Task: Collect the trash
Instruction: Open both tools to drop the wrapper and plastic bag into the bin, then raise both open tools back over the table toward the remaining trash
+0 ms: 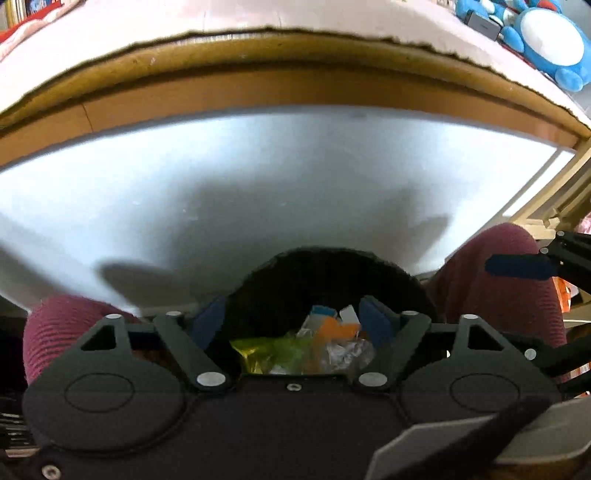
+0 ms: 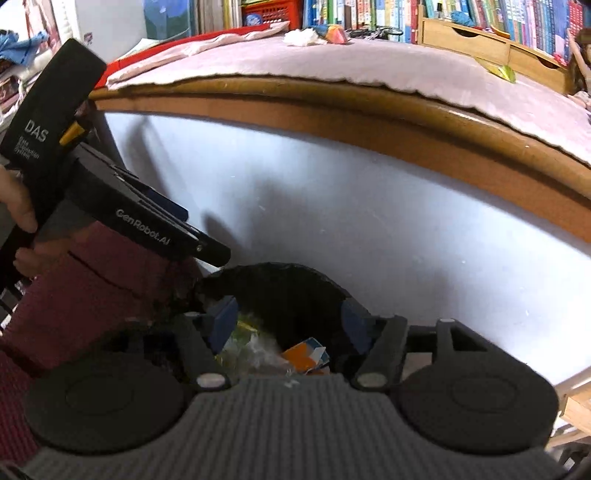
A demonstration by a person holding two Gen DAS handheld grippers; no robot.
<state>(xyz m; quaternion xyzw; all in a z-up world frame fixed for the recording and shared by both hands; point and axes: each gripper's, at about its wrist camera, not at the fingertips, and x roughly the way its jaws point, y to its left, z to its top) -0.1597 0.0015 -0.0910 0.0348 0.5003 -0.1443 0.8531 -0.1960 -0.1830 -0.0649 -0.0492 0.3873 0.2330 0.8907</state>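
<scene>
A black bin [image 1: 332, 266] stands on the floor against a white panel, between a person's knees. Inside lie a yellow-green wrapper [image 1: 266, 350], an orange scrap [image 1: 332, 328] and clear plastic [image 1: 345, 354]. My left gripper [image 1: 291, 321] hangs over the bin mouth, open, its blue pads apart with nothing pressed between them. My right gripper [image 2: 288, 325] is open over the same bin [image 2: 295, 280], above an orange, blue and white carton [image 2: 306, 354] and clear plastic [image 2: 258, 347]. A crumpled white tissue [image 2: 303, 37] and a yellow-green wrapper [image 2: 502, 72] lie on the table top.
The wooden table edge [image 2: 406, 129] with a pinkish cloth [image 2: 369, 62] runs above the white panel [image 1: 277, 184]. Maroon trouser knees [image 1: 66, 325] flank the bin. A blue plush toy [image 1: 546, 40], bookshelves [image 2: 369, 14] and a wooden drawer box [image 2: 465, 40] stand at the back.
</scene>
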